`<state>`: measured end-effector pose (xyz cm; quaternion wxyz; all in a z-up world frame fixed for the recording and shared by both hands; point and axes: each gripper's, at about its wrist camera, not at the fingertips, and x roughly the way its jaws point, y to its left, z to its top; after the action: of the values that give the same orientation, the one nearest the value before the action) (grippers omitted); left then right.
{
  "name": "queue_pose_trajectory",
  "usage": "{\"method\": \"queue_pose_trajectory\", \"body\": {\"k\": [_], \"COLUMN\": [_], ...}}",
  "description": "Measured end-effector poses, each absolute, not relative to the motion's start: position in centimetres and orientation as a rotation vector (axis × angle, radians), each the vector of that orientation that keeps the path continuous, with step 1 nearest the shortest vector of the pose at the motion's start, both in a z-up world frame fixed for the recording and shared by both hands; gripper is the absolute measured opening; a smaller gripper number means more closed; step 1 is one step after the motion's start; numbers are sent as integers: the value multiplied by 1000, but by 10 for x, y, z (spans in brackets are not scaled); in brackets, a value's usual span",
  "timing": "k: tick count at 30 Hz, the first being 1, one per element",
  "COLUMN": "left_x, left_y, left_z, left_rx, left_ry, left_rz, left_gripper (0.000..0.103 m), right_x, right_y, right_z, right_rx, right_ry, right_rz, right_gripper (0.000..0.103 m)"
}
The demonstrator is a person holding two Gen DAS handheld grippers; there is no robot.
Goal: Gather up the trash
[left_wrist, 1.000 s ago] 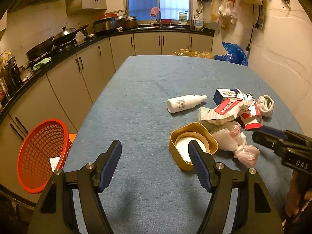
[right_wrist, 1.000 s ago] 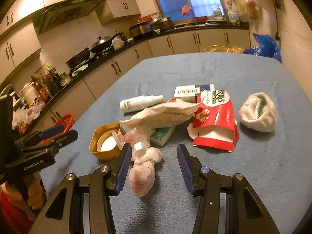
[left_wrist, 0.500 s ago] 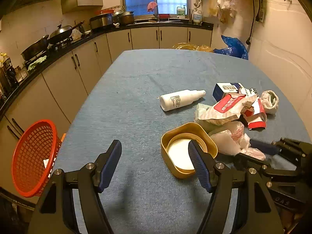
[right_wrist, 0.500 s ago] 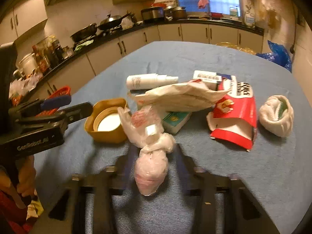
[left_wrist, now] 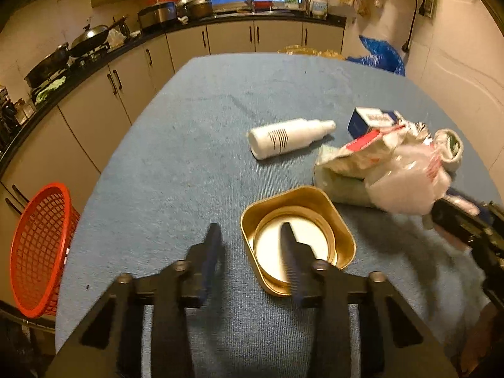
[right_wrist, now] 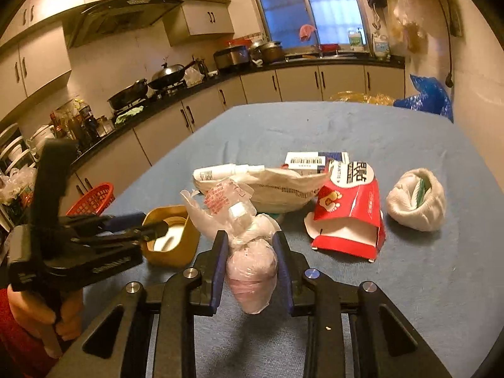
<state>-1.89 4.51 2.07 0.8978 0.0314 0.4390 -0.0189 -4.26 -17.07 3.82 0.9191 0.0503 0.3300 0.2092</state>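
Tied bag point(right_wrist: 250, 271) hides pkg behind; right gripper point(right_wrist: 251, 263) clamps it.

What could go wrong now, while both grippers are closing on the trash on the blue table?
1. The left gripper, just closing, straddles only one wall of the gold square tin; the tin may tip.
2. The right gripper, also just closing, squeezes the knotted pink plastic bag; its loose top may snag the crumpled white paper wrapper.
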Motion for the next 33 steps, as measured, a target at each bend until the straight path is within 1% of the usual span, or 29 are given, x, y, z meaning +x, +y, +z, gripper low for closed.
{"method": "queue_pose_trajectory", "body": {"k": [2,4,5,6,7,10,17,33], "left_x": [-16,-16,-16,-16,-17,-21,-36,-46], "left_y": [45,43,43,44,44,45,50,55], "left_z": [16,15,15,14,13,14,27,38], "left_rx": [65,68,67,66,65,64,60,42], "left_ry": [922,918,917,914,908,879,803,778], "left_rz": [-40,-41,-43,-40,-32,-17,13,4], "left_gripper": [25,24,22,18,12,11,11,11], "right_x": [-45,-48,-49,-51,-53,-59,-56,-57], "right_y": [-170,-168,-168,-167,-165,-163,-163,-160], "right_z": [41,43,44,46,47,52,50,47], "right_rx": [97,91,89,88,86,71,57,49], "right_ry": [663,648,638,629,617,577,584,575], "right_rz": [436,438,441,446,452,458,444,444], "right_gripper": [31,31,31,31,31,31,31,31]}}
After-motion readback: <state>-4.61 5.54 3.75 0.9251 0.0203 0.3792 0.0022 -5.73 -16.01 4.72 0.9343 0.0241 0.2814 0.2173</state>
